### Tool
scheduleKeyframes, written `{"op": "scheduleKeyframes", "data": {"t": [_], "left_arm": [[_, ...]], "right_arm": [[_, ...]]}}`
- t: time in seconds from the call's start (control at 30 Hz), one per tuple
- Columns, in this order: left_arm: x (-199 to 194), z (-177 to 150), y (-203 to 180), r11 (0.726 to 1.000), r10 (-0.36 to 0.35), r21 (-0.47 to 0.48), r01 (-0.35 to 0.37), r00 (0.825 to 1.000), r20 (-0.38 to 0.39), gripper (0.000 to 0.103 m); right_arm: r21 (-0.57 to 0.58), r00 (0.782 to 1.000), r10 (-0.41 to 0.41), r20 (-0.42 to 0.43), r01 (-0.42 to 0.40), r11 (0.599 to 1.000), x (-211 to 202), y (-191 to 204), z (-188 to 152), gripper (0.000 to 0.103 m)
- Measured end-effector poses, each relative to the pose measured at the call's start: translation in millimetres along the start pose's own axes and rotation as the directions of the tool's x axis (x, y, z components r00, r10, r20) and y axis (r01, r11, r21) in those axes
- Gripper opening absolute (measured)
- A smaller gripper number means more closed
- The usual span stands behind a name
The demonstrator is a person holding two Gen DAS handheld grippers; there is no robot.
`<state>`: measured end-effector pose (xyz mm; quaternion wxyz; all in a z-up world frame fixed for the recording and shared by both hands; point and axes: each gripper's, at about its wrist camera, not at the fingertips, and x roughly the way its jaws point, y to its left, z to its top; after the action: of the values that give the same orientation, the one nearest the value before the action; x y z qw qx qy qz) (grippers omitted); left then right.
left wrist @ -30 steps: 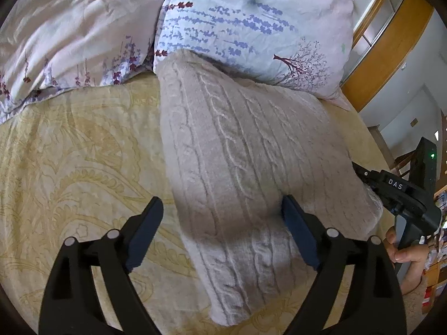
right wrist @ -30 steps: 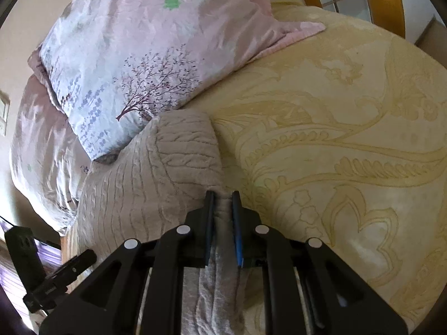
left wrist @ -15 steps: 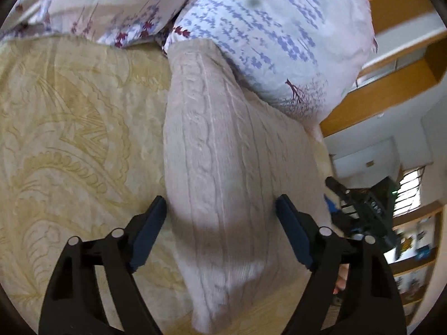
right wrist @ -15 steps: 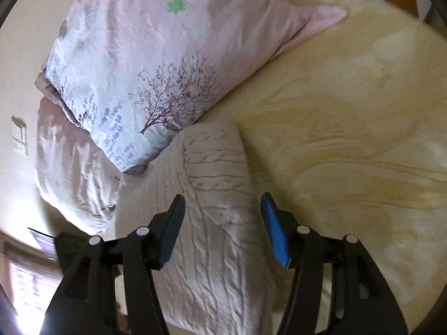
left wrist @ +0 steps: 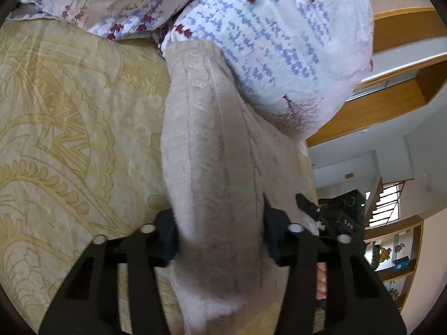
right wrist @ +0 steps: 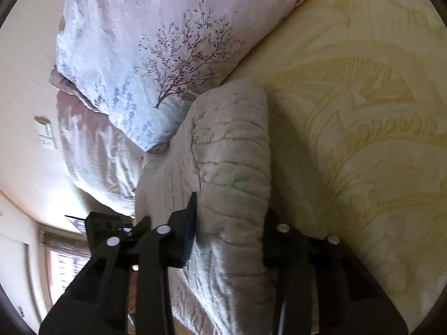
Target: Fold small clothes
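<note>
Garment: beige cable-knit sweater [left wrist: 212, 150], folded into a thick bundle, on the bed, far end at 12 o'clock touching the floral pillow [left wrist: 273, 33].
Left gripper [left wrist: 219, 234]: fingers straddle the bundle; grip uncertain.
Right gripper [right wrist: 229, 223]: likewise.
Progress: folds look largely done; tidying or placing remains.
Surface: yellow patterned bedspread [left wrist: 61, 128].
Room: wooden shelving at 3 o'clock.

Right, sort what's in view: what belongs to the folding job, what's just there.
Job:
- folded knit sweater
- left gripper, jaws open around the sweater
- right gripper, jaws open around it too

Just there:
- floral pillows
- yellow bedspread
- shelves
</note>
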<state>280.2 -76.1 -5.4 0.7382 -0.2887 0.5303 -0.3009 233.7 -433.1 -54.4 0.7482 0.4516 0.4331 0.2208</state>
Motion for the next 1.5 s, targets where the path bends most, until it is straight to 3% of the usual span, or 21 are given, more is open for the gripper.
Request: {"op": "scheduleKeyframes", "data": {"t": [0.23, 0.4, 0.53, 0.63, 0.67, 0.73, 0.8, 1.0, 1.03, 1.07, 1.1, 1.23, 1.37, 1.5], "left_arm": [[-41.5, -6.3, -1.6, 0.998, -0.04, 0.054, 0.039, 0.999, 0.006, 0.036], [-93.2, -8.8, 10.5, 0.996, -0.011, 0.089, 0.006, 0.998, 0.062, 0.036], [-141.2, -1.1, 48.3, 0.998, 0.029, 0.057, -0.035, 0.995, 0.1, 0.038], [-157.3, 6.2, 89.0, 0.995, 0.1, 0.009, -0.101, 0.991, 0.093, 0.041], [-158.5, 6.8, 105.8, 0.99, 0.142, -0.031, -0.14, 0.987, 0.082, 0.044], [-159.0, 2.8, 126.2, 0.992, 0.095, -0.087, -0.088, 0.992, 0.081, 0.046], [-163.5, -0.5, 129.2, 0.993, 0.079, -0.091, -0.07, 0.992, 0.099, 0.049], [-188.1, -10.0, 121.6, 0.983, 0.183, -0.039, -0.179, 0.972, 0.15, 0.06], [-187.5, -9.1, 120.5, 0.982, 0.19, -0.035, -0.187, 0.971, 0.145, 0.06], [-187.7, -11.4, 120.2, 0.98, 0.197, -0.033, -0.194, 0.97, 0.143, 0.062], [-184.4, -12.0, 116.5, 0.979, 0.204, -0.031, -0.201, 0.968, 0.143, 0.063], [-181.3, -14.3, 114.1, 0.971, 0.239, -0.013, -0.24, 0.959, 0.15, 0.071], [-171.1, -12.5, 107.2, 0.958, 0.283, 0.016, -0.288, 0.948, 0.143, 0.075], [-164.2, -13.6, 98.2, 0.928, 0.359, 0.039, -0.369, 0.919, 0.164, 0.076]], "right_arm": [[-0.074, 0.996, 0.08, 0.025, -0.078, 0.994, -4.4, 34.7, -18.6, 0.029], [-0.217, 0.998, 0.057, -0.014, -0.058, 0.974, 36.4, 89.4, -39.8, 0.029], [-0.301, 0.998, 0.048, -0.027, -0.054, 0.952, 75.9, 122.2, -57.0, 0.028], [-0.362, 0.997, -0.039, -0.06, 0.014, 0.932, 109.6, 134.2, -71.7, 0.03], [-0.369, 0.991, -0.107, -0.081, 0.07, 0.927, 126.5, 134.5, -75.1, 0.036], [-0.38, 0.983, -0.167, -0.074, 0.127, 0.916, 137.9, 133.6, -77.8, 0.04], [-0.352, 0.985, -0.147, -0.086, 0.108, 0.93, 132.8, 131.4, -74.4, 0.042], [-0.258, 0.996, -0.092, -0.018, 0.084, 0.962, 109.6, 120.9, -51.9, 0.044], [-0.258, 0.997, -0.074, -0.006, 0.069, 0.964, 110.3, 122.2, -49.6, 0.041], [-0.267, 0.997, -0.072, 0.003, 0.07, 0.961, 110.3, 122.4, -49.3, 0.026], [-0.289, 0.996, -0.082, 0.019, 0.084, 0.954, 111.5, 125.3, -48.9, 0.016], [-0.361, 0.979, -0.167, 0.117, 0.199, 0.911, 109.1, 132.1, -52.0, 0.01], [-0.331, 0.94, -0.304, 0.153, 0.339, 0.881, 124.3, 124.6, -46.1, 0.009], [-0.36, 0.9, -0.394, 0.185, 0.436, 0.825, 127.0, 138.2, -49.6, 0.012]]}}
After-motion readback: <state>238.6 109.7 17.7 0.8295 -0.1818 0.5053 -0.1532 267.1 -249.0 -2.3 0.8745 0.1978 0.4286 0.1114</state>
